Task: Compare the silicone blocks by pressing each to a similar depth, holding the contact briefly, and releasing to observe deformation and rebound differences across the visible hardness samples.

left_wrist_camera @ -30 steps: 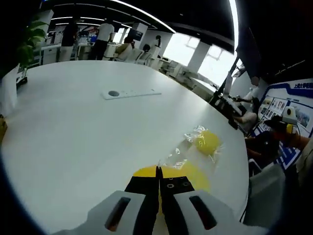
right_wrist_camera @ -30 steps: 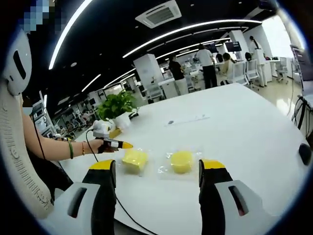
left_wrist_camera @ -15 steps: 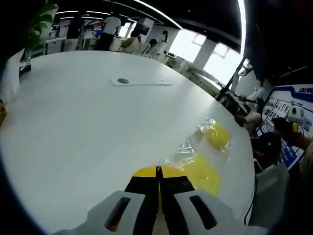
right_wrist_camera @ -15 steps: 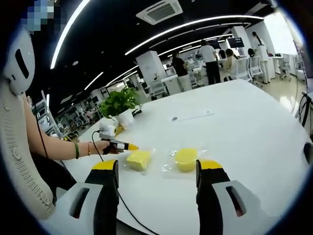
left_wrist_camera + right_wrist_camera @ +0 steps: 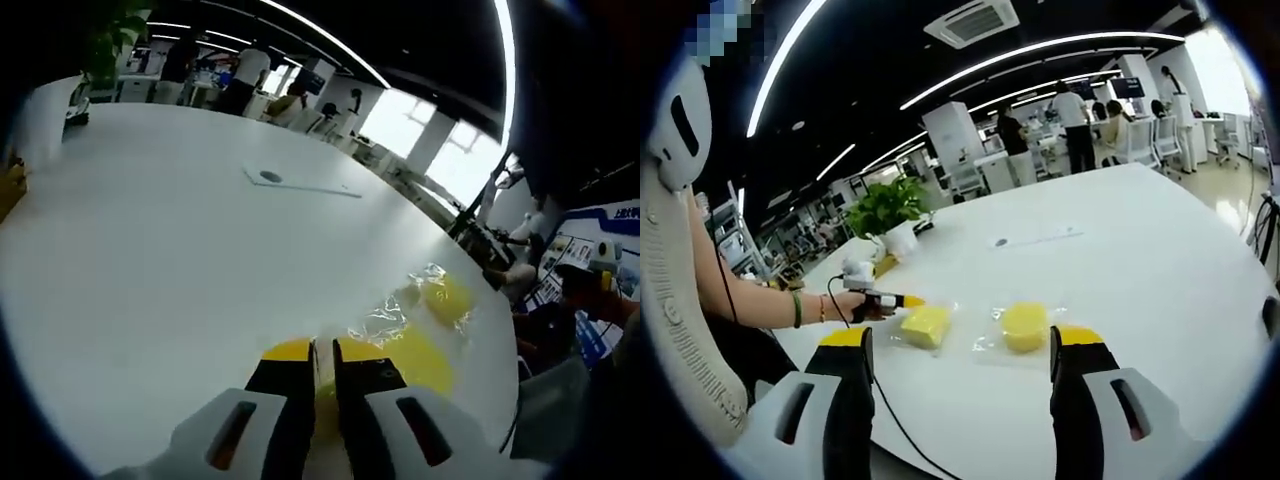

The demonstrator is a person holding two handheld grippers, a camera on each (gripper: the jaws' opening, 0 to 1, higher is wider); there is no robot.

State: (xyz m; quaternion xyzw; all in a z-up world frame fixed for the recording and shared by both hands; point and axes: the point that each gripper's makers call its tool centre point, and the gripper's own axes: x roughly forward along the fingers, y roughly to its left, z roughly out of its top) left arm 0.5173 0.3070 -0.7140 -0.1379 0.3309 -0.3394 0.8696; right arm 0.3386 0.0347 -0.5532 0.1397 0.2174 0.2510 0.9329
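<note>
**Left gripper at the first silicone block, second block untouched**

A large round white table (image 5: 1160, 260) fills the scene, in an open office with people standing far behind. A potted plant (image 5: 885, 212) sits at the table's far-left edge in the right gripper view.

Two yellow silicone samples lie side by side near the table's edge, each in clear wrapping: a square block (image 5: 925, 324) and a round block (image 5: 1024, 325).

In the right gripper view, the left gripper (image 5: 902, 300) is held by a hand (image 5: 848, 304) and its yellow tip touches the square block's near side. In the left gripper view, its jaws are nearly together, a thin slit between them, with that block (image 5: 400, 352) just beyond the tips.

The right gripper (image 5: 960, 345) hangs back above the table, jaws spread wide, holding nothing.

Judging by this, the comparison is at an early stage: one block is under contact, and the round one apparently awaits its press.
</note>
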